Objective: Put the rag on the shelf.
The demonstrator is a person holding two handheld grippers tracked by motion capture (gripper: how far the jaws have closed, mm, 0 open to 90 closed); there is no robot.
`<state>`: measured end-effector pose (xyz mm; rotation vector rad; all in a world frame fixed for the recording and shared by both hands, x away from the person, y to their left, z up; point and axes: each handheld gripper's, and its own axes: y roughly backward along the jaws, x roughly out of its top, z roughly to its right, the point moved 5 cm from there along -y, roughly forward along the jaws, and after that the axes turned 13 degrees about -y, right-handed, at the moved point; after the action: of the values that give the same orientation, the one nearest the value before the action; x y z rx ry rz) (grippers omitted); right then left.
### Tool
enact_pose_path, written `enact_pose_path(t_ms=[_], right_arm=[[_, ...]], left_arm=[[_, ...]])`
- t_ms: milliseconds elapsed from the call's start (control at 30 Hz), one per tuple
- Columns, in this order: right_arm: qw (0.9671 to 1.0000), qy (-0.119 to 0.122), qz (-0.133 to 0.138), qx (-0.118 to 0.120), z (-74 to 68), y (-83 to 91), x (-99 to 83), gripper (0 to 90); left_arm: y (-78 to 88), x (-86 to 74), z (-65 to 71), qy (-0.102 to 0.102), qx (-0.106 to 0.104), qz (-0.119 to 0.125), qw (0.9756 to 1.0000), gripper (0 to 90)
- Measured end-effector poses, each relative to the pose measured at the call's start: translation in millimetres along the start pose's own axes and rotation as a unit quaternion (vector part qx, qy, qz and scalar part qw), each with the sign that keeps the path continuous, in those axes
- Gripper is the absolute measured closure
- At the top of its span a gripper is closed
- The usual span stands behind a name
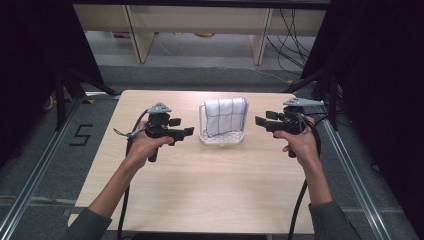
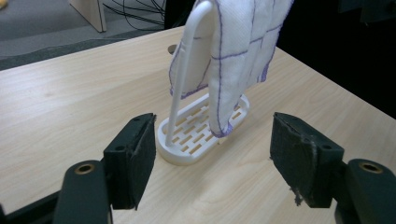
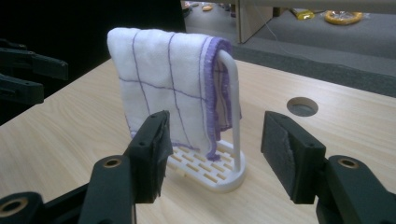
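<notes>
Left hand-held gripper (image 1: 184, 126) and right hand-held gripper (image 1: 261, 121) face each other, jaws apart

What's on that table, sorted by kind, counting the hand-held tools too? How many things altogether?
Cloths, white with purple lines: 1, the cloth draped over the rack.
Racks, white plastic: 1, the rack with a slotted base.
Hand-held tools, black: 2, the left tool and the right tool, both with jaws open and empty.
Total: 4
</notes>
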<state>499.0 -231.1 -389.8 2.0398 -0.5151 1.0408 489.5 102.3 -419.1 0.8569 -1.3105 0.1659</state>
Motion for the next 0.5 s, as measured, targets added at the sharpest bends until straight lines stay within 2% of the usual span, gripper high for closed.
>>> enact_pose_path(t_ms=[33,67,167,300,367,400,467,500], right_arm=[[0.9999,-0.013,-0.009,0.002,-1.8,0.5,-1.8,42.8],[0.9998,-0.014,-0.01,0.003,-2.3,0.1,-2.8,42.8],[1.0,-0.002,-0.007,-0.001,-2.2,-2.3,-4.9,42.8],[0.9999,-0.012,-0.01,-0.003,-5.3,-2.2,-7.5,42.6],[0.9999,0.0,-0.014,-0.005,-4.6,-2.3,-8.9,42.2],[0.9997,-0.017,-0.019,-0.005,-7.1,-1.9,-10.8,42.2],[0.9998,0.002,-0.015,-0.008,-4.3,-1.6,-11.4,41.6],[0.9995,-0.02,-0.023,-0.002,-7.9,-1.8,-14.3,41.0]], left_arm=[[1.2,-1.3,0.0,0.001,0.002,-0.001,1.0,30.9],[2.1,-2.6,0.3,0.003,0.003,0.004,1.0,30.7],[4.8,-8.7,2.2,0.004,-0.002,0.008,1.0,30.7],[6.9,-17.0,2.9,0.004,-0.001,0.0,1.0,30.6],[7.8,-19.5,2.3,0.005,0.002,-0.004,1.0,30.5],[7.7,-20.7,2.0,0.007,0.004,-0.004,1.0,30.5],[7.1,-22.5,2.7,0.007,0.003,-0.004,1.0,30.4],[6.4,-23.5,3.6,0.007,0.004,-0.006,0.9999,30.4]])
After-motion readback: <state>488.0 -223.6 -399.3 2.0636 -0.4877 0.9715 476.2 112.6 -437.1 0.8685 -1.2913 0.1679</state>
